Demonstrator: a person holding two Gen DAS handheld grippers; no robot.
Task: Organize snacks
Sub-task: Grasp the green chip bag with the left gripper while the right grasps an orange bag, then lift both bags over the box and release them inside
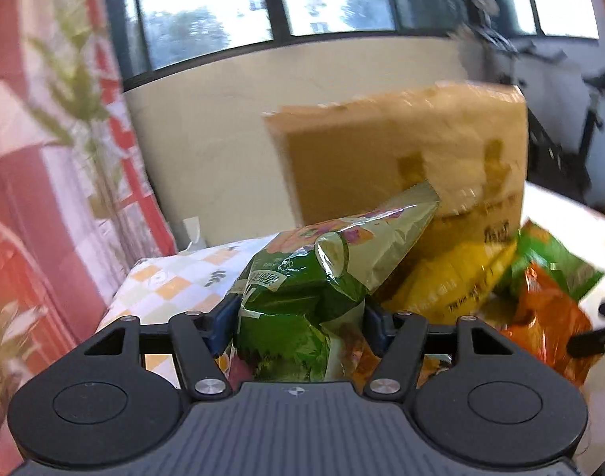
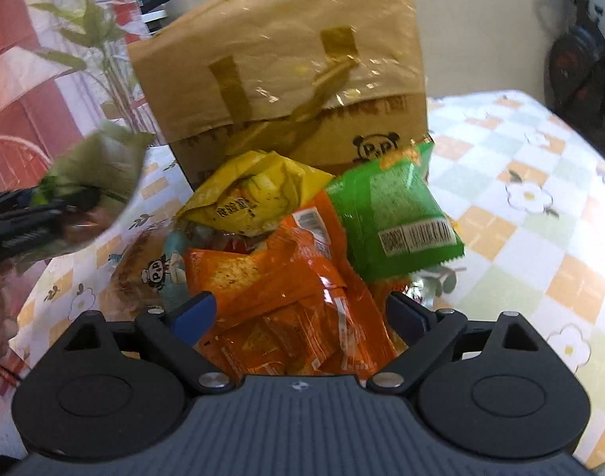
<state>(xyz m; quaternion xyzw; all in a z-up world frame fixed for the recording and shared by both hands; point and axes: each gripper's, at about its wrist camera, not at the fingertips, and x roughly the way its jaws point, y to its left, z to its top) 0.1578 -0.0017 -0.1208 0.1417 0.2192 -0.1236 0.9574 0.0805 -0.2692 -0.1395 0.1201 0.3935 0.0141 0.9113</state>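
Left gripper (image 1: 300, 325) fingers clamped on green packet (image 1: 302, 297), right gripper (image 2: 300, 317) fingers spread over orange packets (image 2: 286, 297), brown bag (image 2: 286, 79) behind on worktop (image 2: 520, 198).

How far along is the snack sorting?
Early. Nothing visibly sorted yet. In hand: the left gripper is shut on a green snack bag, lifted off the pile. The right gripper is open over the orange packets. Left: yellow bag, green packet, all beside the brown paper bag.
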